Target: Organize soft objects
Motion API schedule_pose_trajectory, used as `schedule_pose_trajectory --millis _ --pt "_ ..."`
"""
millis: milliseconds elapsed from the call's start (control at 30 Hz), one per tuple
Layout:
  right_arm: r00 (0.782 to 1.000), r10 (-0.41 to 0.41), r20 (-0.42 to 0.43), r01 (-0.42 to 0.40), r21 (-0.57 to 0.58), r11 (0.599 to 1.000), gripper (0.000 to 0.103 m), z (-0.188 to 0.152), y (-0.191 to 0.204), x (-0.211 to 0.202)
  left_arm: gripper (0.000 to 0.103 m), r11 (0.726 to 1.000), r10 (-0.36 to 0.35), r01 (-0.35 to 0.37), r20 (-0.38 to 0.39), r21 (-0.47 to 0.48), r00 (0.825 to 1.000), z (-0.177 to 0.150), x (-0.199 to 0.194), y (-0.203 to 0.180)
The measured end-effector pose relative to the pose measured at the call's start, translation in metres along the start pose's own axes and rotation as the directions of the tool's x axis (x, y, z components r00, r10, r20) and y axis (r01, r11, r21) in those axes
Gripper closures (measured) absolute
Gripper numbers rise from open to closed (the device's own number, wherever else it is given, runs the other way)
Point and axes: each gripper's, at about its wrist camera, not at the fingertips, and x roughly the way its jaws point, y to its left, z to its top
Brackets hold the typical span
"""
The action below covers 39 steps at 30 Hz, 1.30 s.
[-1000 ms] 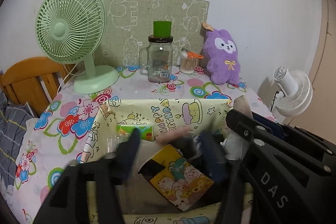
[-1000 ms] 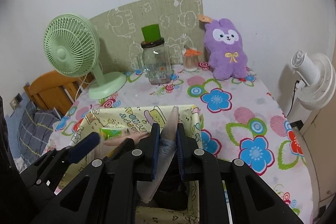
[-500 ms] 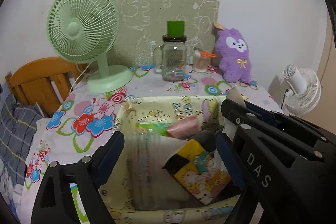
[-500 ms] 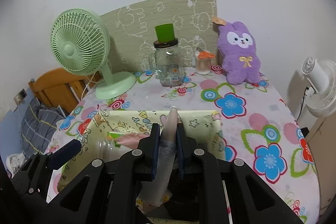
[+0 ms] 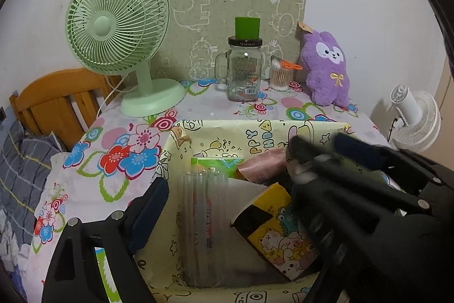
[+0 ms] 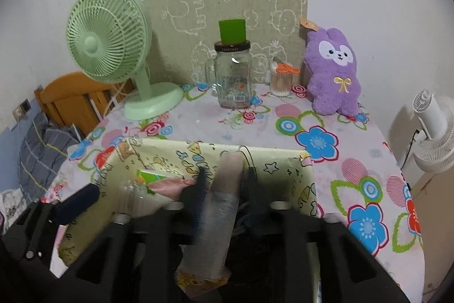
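A yellow cartoon-print storage box (image 5: 215, 137) (image 6: 159, 158) sits at the near edge of the flowered table. It holds a clear plastic pack (image 5: 198, 220), a cartoon tissue pack (image 5: 278, 229), a green packet (image 5: 215, 165) and a pink pouch (image 5: 264, 166). My left gripper (image 5: 227, 189) is open above the box and empty. My right gripper (image 6: 225, 183) has its jaws slightly parted around a pale wrapped packet (image 6: 221, 206) standing between them over the box. A purple plush bunny (image 5: 325, 70) (image 6: 333, 75) sits at the back right.
A green desk fan (image 5: 119, 27) stands back left. A glass jar with green cup (image 5: 244, 67) and a cotton swab tub (image 5: 279, 75) stand before a cardboard panel (image 5: 235, 19). A white fan (image 5: 414, 115) is off the right edge, a wooden chair (image 5: 56, 101) at left.
My left gripper opened wide and drew back leftward from the box. My right gripper's jaws loosened around the pale packet and it moved lower over the box.
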Motion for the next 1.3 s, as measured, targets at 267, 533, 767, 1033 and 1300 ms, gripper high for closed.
schedule_pose_trajectory --millis 267,533,767,1033,1300 --pt "0.999 -0.036 0.037 0.037 -0.025 0.999 0.015 -0.002 0.002 -0.011 0.01 0.999 -0.029 0.029 -0.012 -0.018 0.999 0.002 -0.001 0.002" --pt "0.999 -0.036 0.032 0.035 0.005 0.999 0.008 -0.007 0.0 -0.021 0.007 1.0 -0.029 0.029 -0.014 -0.012 0.999 -0.001 -0.01 0.001" --pt "0.999 -0.031 0.041 0.03 0.021 0.999 0.007 -0.013 -0.001 -0.039 0.004 1.0 -0.025 0.025 0.006 -0.001 1.0 -0.004 -0.026 -0.001" --pt "0.996 -0.036 0.082 0.034 0.022 0.999 0.007 -0.02 0.0 -0.072 0.002 1.0 -0.019 0.02 0.03 -0.011 0.999 -0.008 -0.051 0.003" --pt "0.99 -0.066 0.121 0.065 0.013 0.998 0.007 -0.026 0.001 -0.113 0.0 1.0 -0.028 0.026 0.084 0.015 0.996 -0.013 -0.091 0.005"
